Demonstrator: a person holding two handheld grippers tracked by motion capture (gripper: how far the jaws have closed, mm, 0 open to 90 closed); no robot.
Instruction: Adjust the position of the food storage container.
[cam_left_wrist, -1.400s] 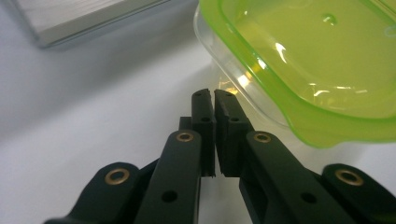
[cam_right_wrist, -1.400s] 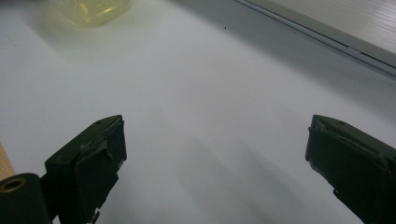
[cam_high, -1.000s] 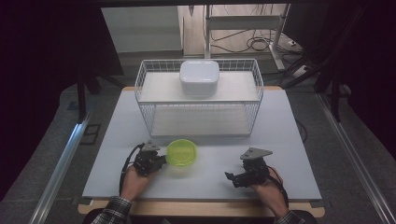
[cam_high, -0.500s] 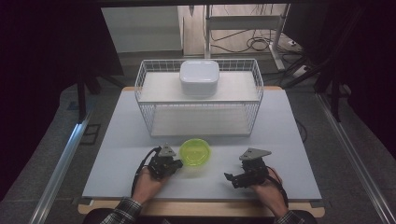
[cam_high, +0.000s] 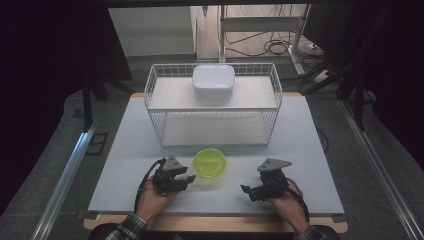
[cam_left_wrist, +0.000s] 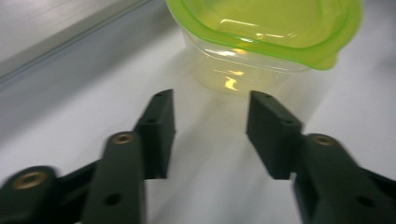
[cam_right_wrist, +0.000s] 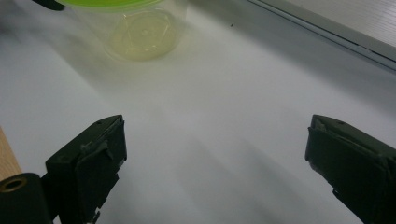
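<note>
Release looks done: your left tool (cam_high: 186, 180) has just been opening, nothing between its jaws, beside the lime-lidded clear plastic container (cam_high: 210, 163) at lower centre, while your right tool (cam_high: 251, 192) gapes empty, so back away.

Left claw (cam_high: 188, 179) jaws just opened, empty; right claw (cam_high: 246, 189) gapes wide.

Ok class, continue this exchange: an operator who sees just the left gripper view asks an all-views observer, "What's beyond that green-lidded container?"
Observer: A white wire rack stands just behind the green-lidded container.
Operator: Anything on it?
Observer: A white lidded box sits on its top shelf.
Operator: And the right gripper?
Observer: The right gripper is open, low over the table, to the container's right and apart from it.
</note>
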